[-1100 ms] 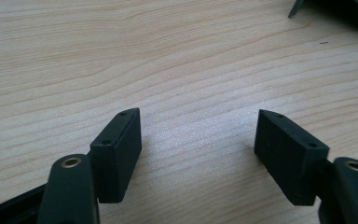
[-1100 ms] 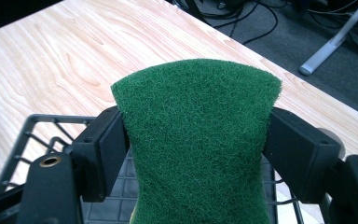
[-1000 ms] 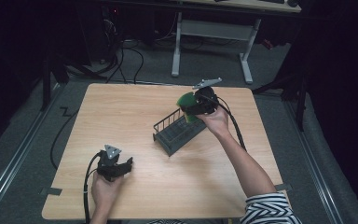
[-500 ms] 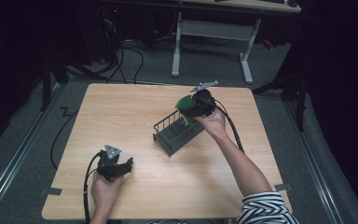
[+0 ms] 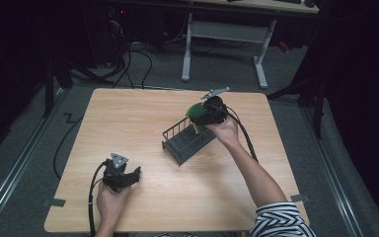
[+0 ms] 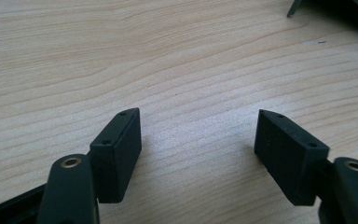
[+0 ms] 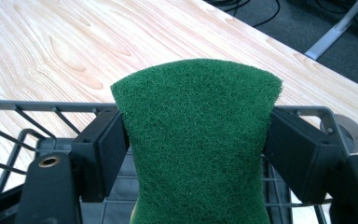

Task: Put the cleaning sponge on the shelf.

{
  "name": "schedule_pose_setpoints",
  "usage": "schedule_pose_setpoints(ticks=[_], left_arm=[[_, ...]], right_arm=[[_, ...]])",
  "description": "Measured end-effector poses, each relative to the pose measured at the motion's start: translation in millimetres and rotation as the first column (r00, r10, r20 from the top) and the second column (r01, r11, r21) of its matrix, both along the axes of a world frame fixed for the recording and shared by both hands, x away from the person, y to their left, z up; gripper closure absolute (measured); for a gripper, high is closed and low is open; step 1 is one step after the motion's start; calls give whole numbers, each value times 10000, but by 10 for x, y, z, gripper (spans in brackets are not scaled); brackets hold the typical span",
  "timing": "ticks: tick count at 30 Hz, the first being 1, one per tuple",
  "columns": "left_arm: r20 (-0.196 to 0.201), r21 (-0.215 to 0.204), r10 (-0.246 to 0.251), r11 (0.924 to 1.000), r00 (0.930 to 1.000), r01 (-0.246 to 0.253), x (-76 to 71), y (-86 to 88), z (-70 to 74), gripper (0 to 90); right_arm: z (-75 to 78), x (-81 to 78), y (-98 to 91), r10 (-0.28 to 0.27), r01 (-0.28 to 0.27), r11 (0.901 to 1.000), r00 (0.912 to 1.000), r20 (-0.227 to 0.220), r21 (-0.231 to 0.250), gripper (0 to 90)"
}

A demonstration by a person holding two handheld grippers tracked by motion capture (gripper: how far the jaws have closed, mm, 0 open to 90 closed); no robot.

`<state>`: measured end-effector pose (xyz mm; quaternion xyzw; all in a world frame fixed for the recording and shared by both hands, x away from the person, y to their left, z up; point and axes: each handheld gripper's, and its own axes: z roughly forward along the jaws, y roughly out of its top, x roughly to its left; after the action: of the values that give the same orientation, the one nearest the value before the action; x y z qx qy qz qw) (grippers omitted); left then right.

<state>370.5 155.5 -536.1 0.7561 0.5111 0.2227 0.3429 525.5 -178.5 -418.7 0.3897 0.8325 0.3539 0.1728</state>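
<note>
The right tongs (image 7: 193,154) grip a green scouring sponge (image 7: 198,149), one jaw pressed into each side so that the pad pinches in between them and flares wider at its free top edge. From the high view, these tongs (image 5: 199,120) hold the sponge (image 5: 195,112) over the far end of a dark wire basket (image 5: 187,140), which sits a little right of the desk's middle, set at an angle to its edges. In the right gripper view the basket's rim (image 7: 9,106) and thin bars lie just under and behind the jaws.

The left tongs (image 6: 198,142) are spread wide with only bare wood grain between the jaws. In the high view they (image 5: 128,178) rest low near the front left of the light wooden desk (image 5: 128,118), well apart from the basket, held by the person's left hand (image 5: 109,200). The right hand (image 5: 224,132) holds the other tongs, its forearm reaching in from a striped sleeve (image 5: 279,221).
</note>
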Motion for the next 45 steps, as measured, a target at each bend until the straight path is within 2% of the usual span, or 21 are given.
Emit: schedule_pose_setpoints(ticks=[14,24,33,41,45], left_arm=[[5,-16,6,10000,10000,-6,0,-1,-1,321],[5,-18,2,10000,10000,-2,0,0,-1,324],[-5,-5,-13,10000,10000,13,0,1,0,324],[0,-5,-1,10000,10000,1,-1,0,0,324],[2,-6,0,10000,10000,0,0,-1,0,324]], right_arm=[[-145,8,-7,86,-96,9997,9990,-429,-236,245],[-134,1,-19,31,-43,9998,9985,-553,-214,238],[-122,13,-90,8,-18,9999,9964,-851,-118,153],[0,-95,-243,-105,123,9993,9986,-511,366,159],[96,-212,-363,-219,234,9978,9995,-246,612,168]])
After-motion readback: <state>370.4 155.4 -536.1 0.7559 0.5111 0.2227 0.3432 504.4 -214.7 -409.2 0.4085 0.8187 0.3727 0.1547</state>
